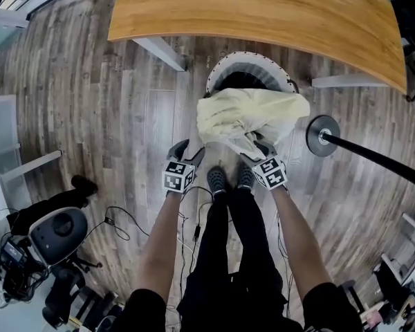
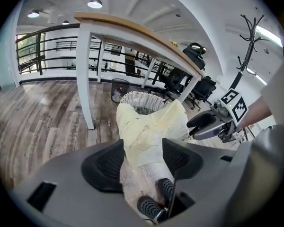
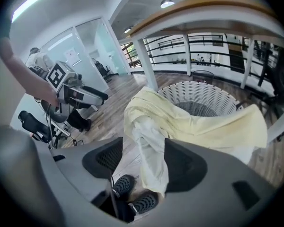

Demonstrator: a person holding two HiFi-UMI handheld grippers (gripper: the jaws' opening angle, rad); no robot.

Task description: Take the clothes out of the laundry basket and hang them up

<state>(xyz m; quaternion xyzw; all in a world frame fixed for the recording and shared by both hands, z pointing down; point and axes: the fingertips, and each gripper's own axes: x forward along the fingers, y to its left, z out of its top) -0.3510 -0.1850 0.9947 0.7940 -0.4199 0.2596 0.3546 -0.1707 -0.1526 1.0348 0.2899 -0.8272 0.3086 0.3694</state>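
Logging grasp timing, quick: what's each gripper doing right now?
Left gripper: open, yellow garment between its jaws, not clamped.
Right gripper: open, the yellow garment hanging between its jaws, not clamped.

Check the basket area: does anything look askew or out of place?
The yellow garment isn't down inside the laundry basket. It lies draped over the near rim and hangs outside towards the person's shoes. Nothing else stands out.
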